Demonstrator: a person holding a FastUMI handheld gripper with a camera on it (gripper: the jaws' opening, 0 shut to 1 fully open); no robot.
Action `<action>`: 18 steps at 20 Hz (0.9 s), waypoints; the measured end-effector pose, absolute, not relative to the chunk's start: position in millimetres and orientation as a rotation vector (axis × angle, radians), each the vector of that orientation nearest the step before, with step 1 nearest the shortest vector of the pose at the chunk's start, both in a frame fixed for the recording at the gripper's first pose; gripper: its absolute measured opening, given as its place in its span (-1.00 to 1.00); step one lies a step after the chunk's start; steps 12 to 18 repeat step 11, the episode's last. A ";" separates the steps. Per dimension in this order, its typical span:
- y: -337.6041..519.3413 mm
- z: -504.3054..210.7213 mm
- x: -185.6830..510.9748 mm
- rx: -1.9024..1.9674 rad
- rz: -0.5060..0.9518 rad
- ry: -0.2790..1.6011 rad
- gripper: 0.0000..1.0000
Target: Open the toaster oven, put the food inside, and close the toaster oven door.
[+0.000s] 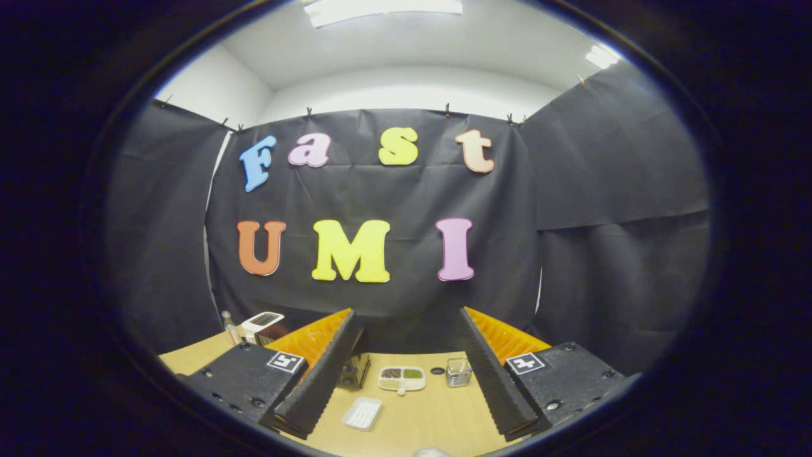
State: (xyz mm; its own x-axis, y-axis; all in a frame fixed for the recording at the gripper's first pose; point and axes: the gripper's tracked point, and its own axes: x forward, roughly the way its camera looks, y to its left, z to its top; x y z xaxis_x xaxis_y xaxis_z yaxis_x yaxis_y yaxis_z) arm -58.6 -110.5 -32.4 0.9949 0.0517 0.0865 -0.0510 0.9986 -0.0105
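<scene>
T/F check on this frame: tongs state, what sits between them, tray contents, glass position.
1. The tongs are open, holding nothing. True.
2. The divided dish lies on the table between the fingers. True.
3. The white ridged tray holds food. False: it looks empty.
4. The small clear glass stands inside the divided dish. False: it stands beside it, apart.
5. The tongs grip the ridged tray. False: no finger touches it.

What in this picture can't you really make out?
- Toaster oven, gripper view: mostly hidden behind the left finger; door state unclear.
- Divided dish: too small to tell what the food is.
- White device and bottle: small, partly behind the finger.
- Gripper: open, holding nothing.
</scene>
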 end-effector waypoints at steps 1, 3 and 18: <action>-113.4 -35.8 -57.4 -0.005 0.047 -0.082 1.00; -118.2 -39.3 -55.3 0.014 0.041 -0.067 1.00; -118.6 -45.6 -45.8 0.027 0.029 -0.031 1.00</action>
